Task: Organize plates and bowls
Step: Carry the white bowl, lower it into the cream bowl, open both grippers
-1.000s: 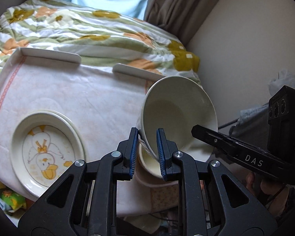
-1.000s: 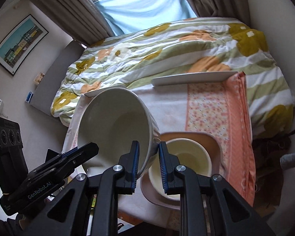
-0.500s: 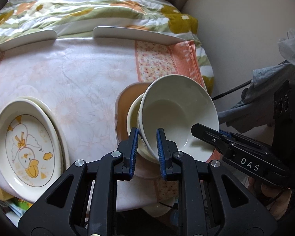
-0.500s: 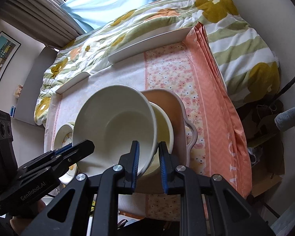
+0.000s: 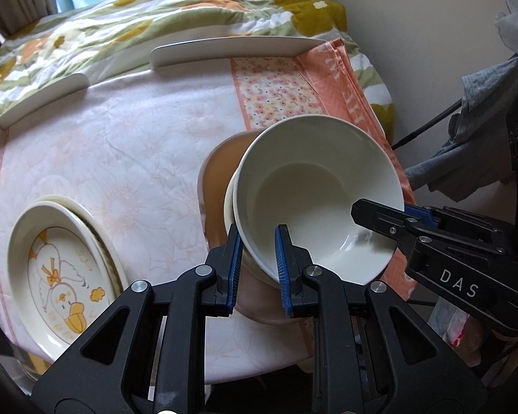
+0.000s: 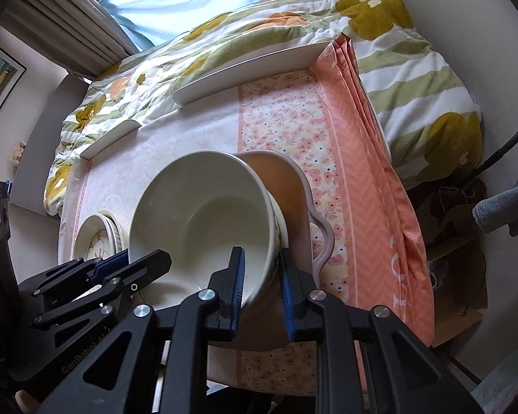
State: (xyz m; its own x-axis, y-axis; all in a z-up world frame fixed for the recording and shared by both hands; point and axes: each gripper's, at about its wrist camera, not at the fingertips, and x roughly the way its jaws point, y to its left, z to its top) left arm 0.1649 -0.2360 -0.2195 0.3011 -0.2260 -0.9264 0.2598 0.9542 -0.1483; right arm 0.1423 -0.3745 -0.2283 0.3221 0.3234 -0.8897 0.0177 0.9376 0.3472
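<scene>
A large cream bowl (image 5: 314,200) (image 6: 203,214) sits nested in a smaller cream bowl (image 5: 229,203) on a tan handled plate (image 5: 217,176) (image 6: 290,186). My left gripper (image 5: 257,245) is shut on the large bowl's near-left rim. My right gripper (image 6: 260,262) is shut on its opposite rim, and shows from the side in the left wrist view (image 5: 380,217). A stack of cream plates, the top one with a duck picture (image 5: 58,272) (image 6: 96,238), lies at the table's left.
The table wears a pale pink cloth (image 5: 121,145) with an orange floral band (image 6: 345,179) on its right. White edge guards (image 5: 224,48) line its far side. A flowered quilt (image 6: 259,34) lies behind. A wall and hanging clothes (image 5: 483,103) are at the right.
Both grippers have lowered the large bowl from tilted above the table down into the smaller bowl on the tan plate, and it now sits more level.
</scene>
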